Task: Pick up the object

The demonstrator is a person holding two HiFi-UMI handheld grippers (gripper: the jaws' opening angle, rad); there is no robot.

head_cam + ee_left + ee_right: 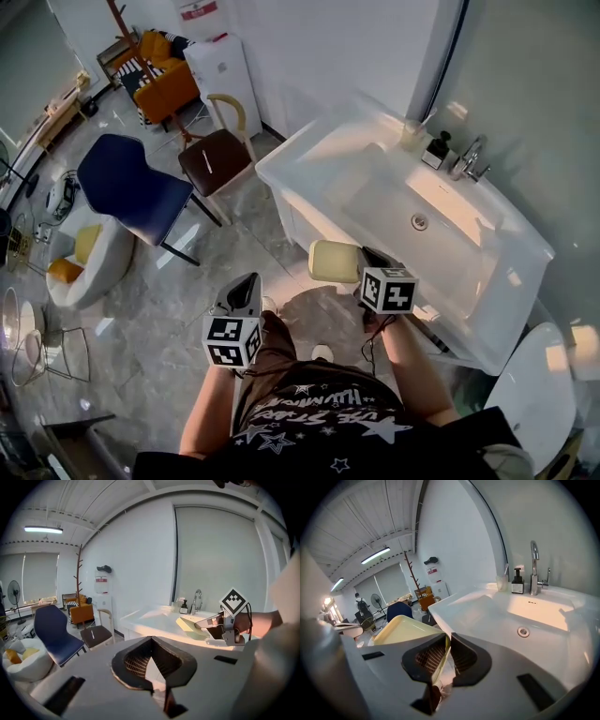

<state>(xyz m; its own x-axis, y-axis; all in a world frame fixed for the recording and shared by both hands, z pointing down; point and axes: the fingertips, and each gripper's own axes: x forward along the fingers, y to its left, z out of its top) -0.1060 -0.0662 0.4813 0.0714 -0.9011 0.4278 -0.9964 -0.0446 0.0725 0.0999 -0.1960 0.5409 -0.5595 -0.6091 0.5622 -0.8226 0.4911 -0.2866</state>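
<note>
Pale-yellow tray (335, 261) — pinched by its rim in your right gripper (362, 269), pads pressed on the thin edge, nothing else between them. It hangs clear of any surface, over the floor just beside the front edge of the white washbasin (309, 159). Its flat body runs out from the jaws toward your left, away from the basin. Left gripper (247, 284) — pressed together, empty, lower and apart from the tray. Judgement: pick-up looks done; an edge pinch may let the far end sag, so keep your wrist level.
</note>
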